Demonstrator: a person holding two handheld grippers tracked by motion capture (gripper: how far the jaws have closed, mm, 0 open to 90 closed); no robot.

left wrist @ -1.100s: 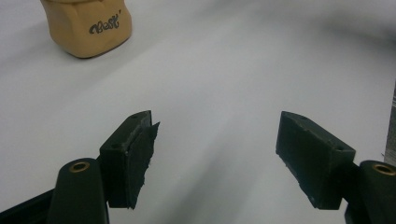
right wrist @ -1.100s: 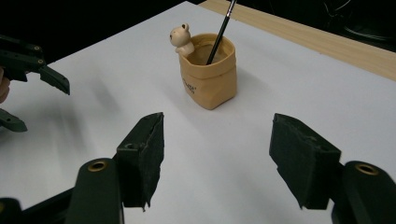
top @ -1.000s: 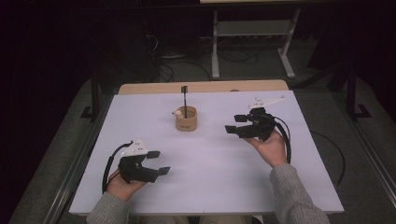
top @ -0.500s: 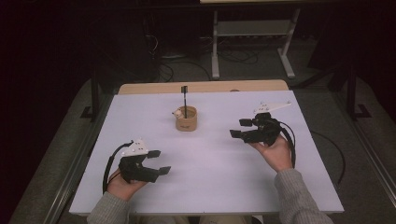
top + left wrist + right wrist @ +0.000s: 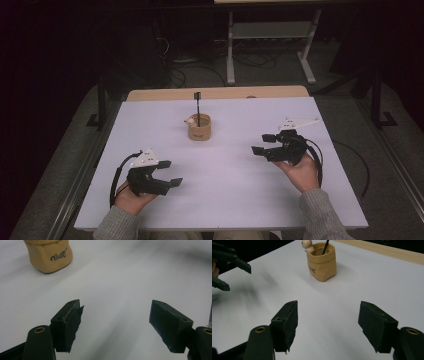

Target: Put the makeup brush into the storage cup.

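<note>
Both the left gripper point(image 5: 170, 173) and right gripper point(image 5: 265, 143) are sitting wide open, empty, flanking the pen cup point(image 5: 199, 127) for approach.

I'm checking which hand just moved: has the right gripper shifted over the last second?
Yes. The right gripper has drawn back toward the person and rightward, farther from the tan holder, which stays put.

Grey knit sleeves; black tongs point(image 5: 171, 173) with brass-ringed screw holes, white top plates, black cables.

The right hand-held gripper point(image 5: 261, 143) has drawn back from the holder point(image 5: 199, 127).
</note>
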